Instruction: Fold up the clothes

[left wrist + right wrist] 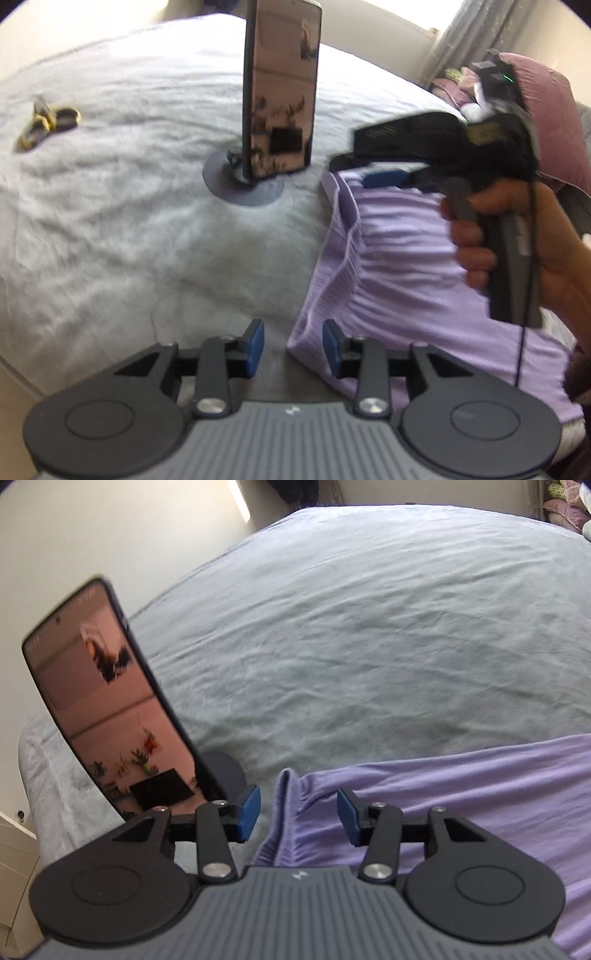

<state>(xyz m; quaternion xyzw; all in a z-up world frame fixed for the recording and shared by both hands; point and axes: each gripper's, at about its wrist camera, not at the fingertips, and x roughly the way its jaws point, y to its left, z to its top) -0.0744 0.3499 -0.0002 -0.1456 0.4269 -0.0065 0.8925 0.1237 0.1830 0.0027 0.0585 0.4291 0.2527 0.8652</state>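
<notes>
As both grippers, L [292,347] & R [298,816], stood with fingers part-open, empty, lilac garment [424,266] lay on bed [129,206], right of phone [280,99]. Soft, light, limp; grip hem corners.

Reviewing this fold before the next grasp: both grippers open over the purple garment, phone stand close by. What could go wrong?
1. The phone stands upright on its stand right beside the purple garment; a swing of the right gripper may topple it.
2. The garment's folded edge is bunched, so the left gripper might pinch uneven layers.
</notes>
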